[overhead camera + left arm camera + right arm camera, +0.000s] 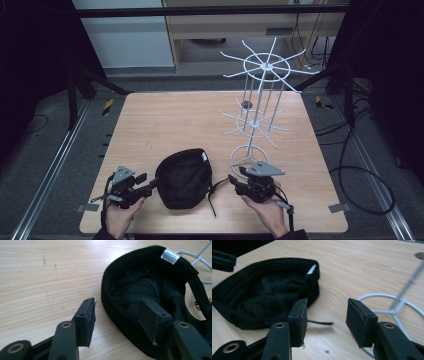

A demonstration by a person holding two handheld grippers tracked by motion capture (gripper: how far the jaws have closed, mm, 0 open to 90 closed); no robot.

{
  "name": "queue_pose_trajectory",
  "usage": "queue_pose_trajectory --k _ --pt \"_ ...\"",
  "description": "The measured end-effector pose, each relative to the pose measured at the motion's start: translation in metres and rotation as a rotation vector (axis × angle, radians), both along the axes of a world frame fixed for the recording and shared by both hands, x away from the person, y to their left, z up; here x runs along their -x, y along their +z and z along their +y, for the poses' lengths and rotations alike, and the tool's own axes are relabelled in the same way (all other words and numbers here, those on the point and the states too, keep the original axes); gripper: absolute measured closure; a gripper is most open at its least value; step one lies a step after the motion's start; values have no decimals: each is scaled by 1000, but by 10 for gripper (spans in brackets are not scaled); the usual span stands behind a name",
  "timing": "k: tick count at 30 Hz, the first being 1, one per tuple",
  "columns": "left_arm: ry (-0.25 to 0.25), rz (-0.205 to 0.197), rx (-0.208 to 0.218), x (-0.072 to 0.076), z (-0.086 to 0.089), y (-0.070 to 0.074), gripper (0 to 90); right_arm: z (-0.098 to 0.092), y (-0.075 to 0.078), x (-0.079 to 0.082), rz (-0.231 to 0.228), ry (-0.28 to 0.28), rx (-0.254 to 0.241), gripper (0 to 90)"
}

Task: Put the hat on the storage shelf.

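Black cap (184,177), opening up, lay between both grippers; left gripper (117,315) jaws spread astride its rim, right gripper (325,315) jaws spread, empty.

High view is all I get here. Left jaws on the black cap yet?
Observer: Not gripping. The left gripper stands open astride the cap rim, one jaw over the inside, the other outside over the table.
Operator: Right side?
Observer: The right gripper is open too. Bare table and a thin black strap end lie between its jaws.
Operator: Cap orientation?
Observer: Opening up. A white label is sewn inside the rim.
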State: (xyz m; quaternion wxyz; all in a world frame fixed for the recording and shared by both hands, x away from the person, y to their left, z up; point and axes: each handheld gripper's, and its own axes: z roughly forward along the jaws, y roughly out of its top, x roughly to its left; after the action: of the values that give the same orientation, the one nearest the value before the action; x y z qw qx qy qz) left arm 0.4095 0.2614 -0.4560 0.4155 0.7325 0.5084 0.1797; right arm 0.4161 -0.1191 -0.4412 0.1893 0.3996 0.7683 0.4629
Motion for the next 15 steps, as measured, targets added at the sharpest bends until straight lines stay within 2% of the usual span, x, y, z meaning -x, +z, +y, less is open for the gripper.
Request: queue_pose_trajectory --k 1,2,3,4,6,15 --pt "0 0 0 0 0 0 462 0 0 0 0 0 0 511" --pt "-10 8 -2 0 -2 -1 462 10 0 -4 0 10 9 513" --pt "-10 8 -2 0 -2 -1 462 10 0 -4 0 10 9 513" --pt "-15 16 -7 0 -4 -2 461 20 -1 -9 8 17 15 514" --pt "-22 21 -10 -1 -6 -3 456 30 -3 -15 11 25 24 511" --pt "-33 62 -34 -5 -15 -9 446 56 -11 -35 41 19 40 483"
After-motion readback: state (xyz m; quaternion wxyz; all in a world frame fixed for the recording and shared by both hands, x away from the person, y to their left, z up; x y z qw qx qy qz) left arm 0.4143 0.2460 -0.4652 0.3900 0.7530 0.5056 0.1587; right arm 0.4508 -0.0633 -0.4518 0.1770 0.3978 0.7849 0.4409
